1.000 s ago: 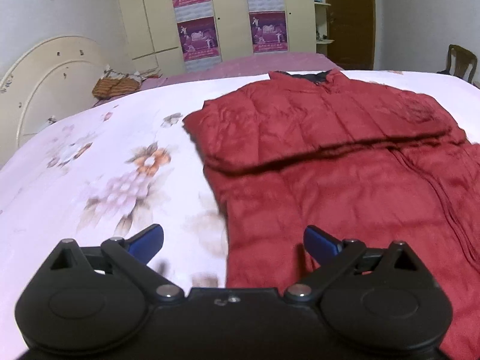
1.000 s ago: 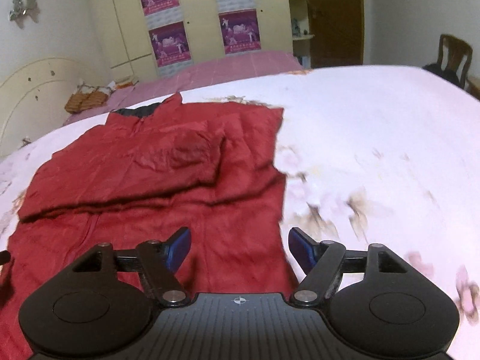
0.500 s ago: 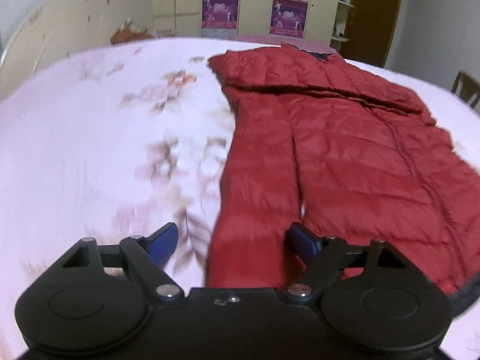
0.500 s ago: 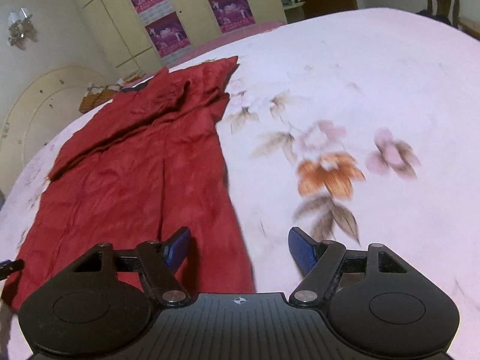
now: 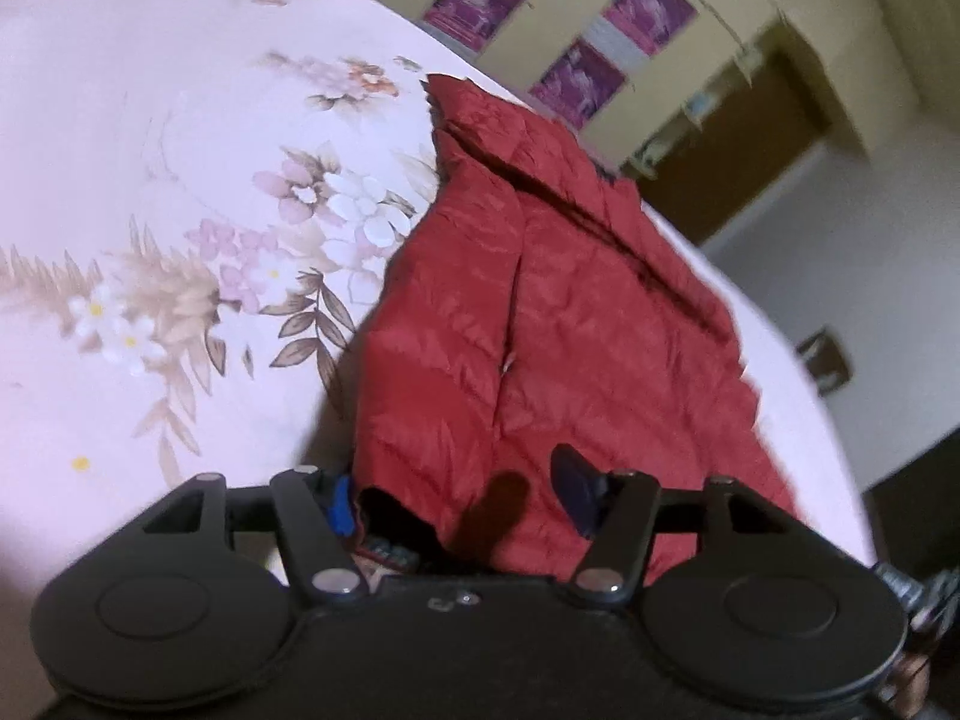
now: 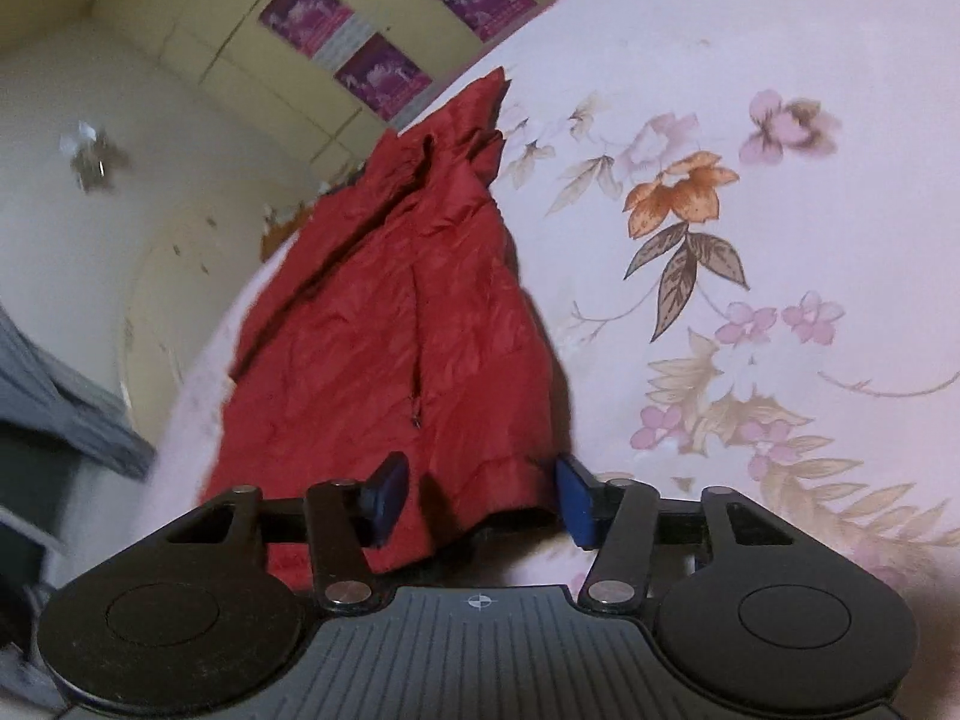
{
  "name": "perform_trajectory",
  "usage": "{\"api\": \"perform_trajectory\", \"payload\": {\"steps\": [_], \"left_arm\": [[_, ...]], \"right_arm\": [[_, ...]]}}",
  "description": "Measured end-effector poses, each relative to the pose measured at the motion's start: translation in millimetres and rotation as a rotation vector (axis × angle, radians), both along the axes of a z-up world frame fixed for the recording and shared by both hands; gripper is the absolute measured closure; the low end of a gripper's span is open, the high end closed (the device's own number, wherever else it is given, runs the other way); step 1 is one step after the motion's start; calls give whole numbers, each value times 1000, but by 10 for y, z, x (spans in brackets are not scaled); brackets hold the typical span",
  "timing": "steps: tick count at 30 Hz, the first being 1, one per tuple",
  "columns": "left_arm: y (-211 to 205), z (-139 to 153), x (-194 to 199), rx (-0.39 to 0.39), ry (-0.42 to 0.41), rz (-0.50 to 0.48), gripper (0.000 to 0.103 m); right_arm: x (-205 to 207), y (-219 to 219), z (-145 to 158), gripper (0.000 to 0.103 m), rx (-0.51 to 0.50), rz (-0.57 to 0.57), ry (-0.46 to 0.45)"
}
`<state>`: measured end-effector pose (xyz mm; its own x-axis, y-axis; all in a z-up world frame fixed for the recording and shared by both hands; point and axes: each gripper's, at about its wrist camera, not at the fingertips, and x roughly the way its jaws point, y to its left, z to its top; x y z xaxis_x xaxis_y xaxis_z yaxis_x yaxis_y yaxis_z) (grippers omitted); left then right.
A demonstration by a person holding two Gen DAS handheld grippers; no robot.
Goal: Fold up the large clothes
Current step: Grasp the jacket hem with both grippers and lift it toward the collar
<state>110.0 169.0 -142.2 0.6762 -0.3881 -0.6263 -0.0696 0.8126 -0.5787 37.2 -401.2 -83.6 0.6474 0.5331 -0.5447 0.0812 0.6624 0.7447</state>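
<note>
A red quilted jacket [image 5: 558, 312] lies spread on a bed with a pink floral sheet [image 5: 150, 192], sleeves folded across its upper part. My left gripper [image 5: 459, 501] is open, its blue pads on either side of the jacket's near left hem corner. In the right wrist view the same jacket [image 6: 408, 324] runs away from me, and my right gripper [image 6: 480, 495] is open with the near right hem corner lying between its jaws. Neither gripper has closed on the fabric.
The bed's pink floral sheet [image 6: 750, 210] stretches to the right of the jacket. Yellow wardrobe doors with purple posters [image 5: 576, 48] stand behind the bed. A cream headboard [image 6: 162, 300] and a dark wooden door [image 5: 750, 138] are in the background.
Both grippers have moved back along the jacket to its hem and tilted. The hem corners now lie between the open jaws.
</note>
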Motion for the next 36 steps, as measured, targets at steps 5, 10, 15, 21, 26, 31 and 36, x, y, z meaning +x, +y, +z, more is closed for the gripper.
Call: {"api": "perform_trajectory", "payload": {"steps": [5, 10, 15, 21, 26, 31, 36], "left_arm": [[-7, -65, 145, -32, 8, 4, 91], [-8, 114, 34, -19, -61, 20, 95], [-15, 373, 129, -40, -115, 46, 97], [-56, 926, 454, -61, -266, 88, 96], [-99, 1268, 1011, -69, -351, 84, 96], [-154, 1474, 1775, -84, -374, 70, 96], [-231, 1453, 2638, -65, -330, 56, 96]], "right_arm": [[134, -40, -100, 81, 97, 13, 13], [116, -19, 33, 96, 85, 41, -32], [260, -64, 186, 96, 85, 37, -44], [584, -64, 791, 96, 30, 25, -178], [1049, -36, 1285, 96, 5, 10, -294], [1722, 14, 1662, 96, -2, -15, -302], [2612, -1, 1677, 96, 32, -45, -250]]}}
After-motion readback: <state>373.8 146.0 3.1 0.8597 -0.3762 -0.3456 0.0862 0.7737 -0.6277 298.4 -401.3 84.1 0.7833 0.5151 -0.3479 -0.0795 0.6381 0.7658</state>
